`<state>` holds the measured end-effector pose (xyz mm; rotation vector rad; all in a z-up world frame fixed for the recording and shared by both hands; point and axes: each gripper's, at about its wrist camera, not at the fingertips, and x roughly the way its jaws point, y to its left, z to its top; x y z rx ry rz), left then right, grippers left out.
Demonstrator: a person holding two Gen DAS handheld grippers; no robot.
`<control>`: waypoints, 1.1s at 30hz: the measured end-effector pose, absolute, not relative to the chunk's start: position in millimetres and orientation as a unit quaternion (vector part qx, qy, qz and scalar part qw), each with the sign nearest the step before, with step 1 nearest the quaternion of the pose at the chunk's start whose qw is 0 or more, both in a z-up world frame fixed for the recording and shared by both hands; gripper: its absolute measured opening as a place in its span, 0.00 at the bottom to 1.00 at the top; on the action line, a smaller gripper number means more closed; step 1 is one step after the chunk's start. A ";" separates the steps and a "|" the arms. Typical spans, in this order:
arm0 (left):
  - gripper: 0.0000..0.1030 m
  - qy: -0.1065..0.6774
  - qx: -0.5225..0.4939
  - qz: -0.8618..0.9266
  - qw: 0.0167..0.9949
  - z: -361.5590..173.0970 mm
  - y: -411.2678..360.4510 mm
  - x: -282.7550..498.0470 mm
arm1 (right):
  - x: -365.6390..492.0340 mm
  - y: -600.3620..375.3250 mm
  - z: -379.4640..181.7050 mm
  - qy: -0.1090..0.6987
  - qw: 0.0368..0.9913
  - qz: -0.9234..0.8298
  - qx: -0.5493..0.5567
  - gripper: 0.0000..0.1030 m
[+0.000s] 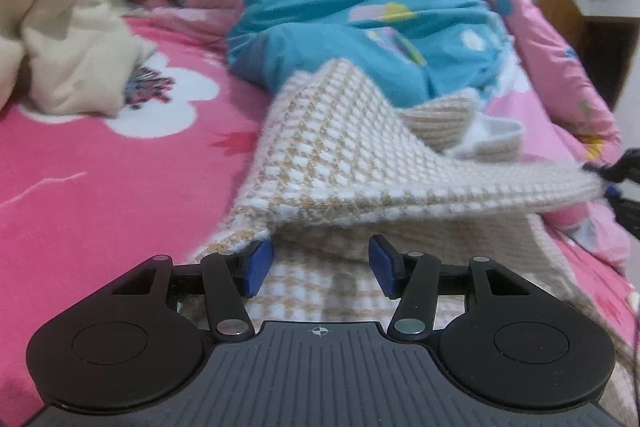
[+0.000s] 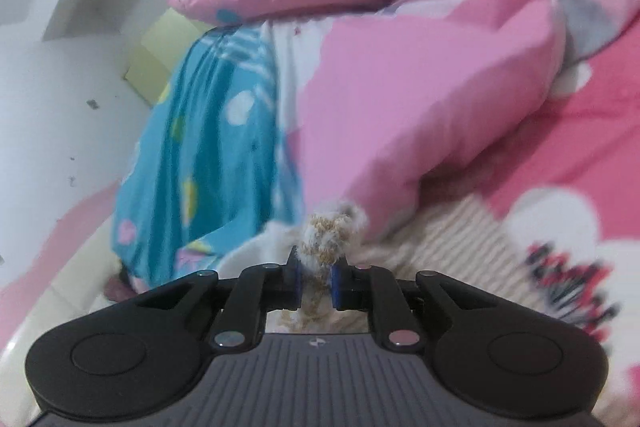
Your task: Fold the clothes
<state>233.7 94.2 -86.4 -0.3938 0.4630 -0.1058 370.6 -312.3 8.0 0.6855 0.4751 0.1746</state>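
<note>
Right gripper [image 2: 316,277] pinching bunched edge of beige-white knit garment [image 1: 340,155], lifted off pink bedsheet [image 1: 100,187]. Left gripper [image 1: 321,265] spread, gripping nothing.

Left tongs [image 1: 321,264] gape apart – right tongs [image 2: 316,281] pinched tight on fabric.

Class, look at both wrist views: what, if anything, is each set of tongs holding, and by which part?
The right tongs pinch the beige-and-white knitted garment by a bunched bit of its edge. The left tongs stand open over the garment, gripping nothing.
</note>
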 end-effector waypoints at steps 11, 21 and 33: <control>0.54 0.200 -0.219 -0.139 0.945 -85.5 93.1 227.2 | 363.6 -332.5 -18.8 0.234 0.918 0.072 0.312 0.13; 0.54 0.200 -0.237 -0.143 0.940 -82.6 98.8 224.0 | 353.4 -351.4 -47.2 0.320 0.896 0.015 0.307 0.27; 0.53 0.202 -0.237 0.006 0.950 -66.6 109.6 229.4 | 333.4 -154.6 42.1 0.203 0.952 0.226 -0.040 0.24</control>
